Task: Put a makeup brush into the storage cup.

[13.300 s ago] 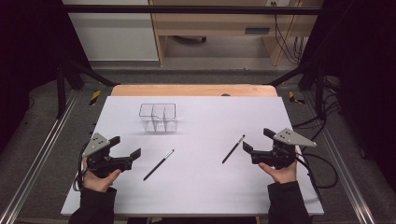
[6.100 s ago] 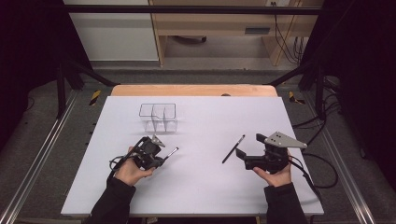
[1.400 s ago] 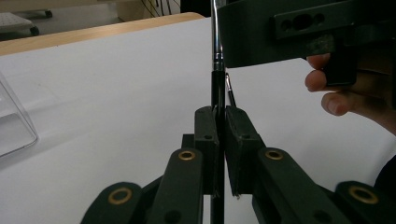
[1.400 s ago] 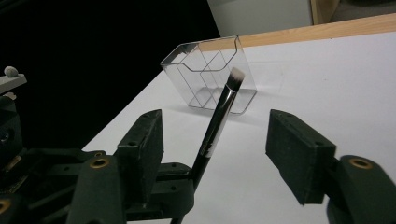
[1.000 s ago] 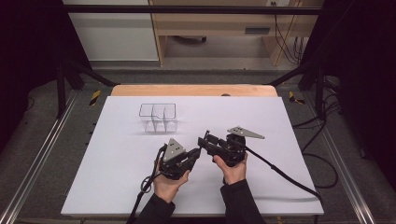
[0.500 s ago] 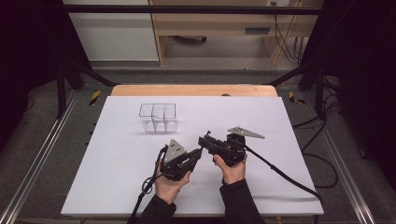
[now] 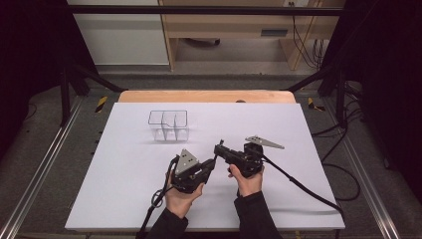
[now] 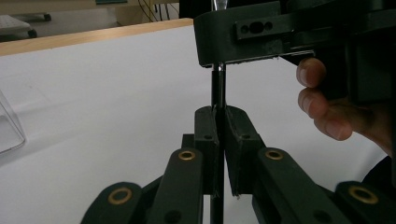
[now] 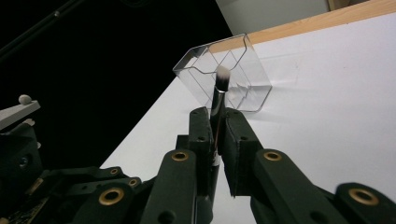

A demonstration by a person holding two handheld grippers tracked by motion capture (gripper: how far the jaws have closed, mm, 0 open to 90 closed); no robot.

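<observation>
At the centre of the frame, above the tabletop [image 7: 124, 164], a thin makeup brush [image 9: 219, 91] spans both clamped tools: left hand-held gripper [image 7: 206, 167] pinches its handle, right hand-held gripper [image 7: 219, 148] has just closed near the bristles, clear organizer [image 7: 168, 124] upper left.

Clear organizer [image 7: 168, 125] on white table [image 7: 119, 189]

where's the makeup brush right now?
The makeup brush is off the table, pinched by both tongs, left tongs and right tongs. In the high view it sits mid-table, just in front of the clear organizer.
</observation>
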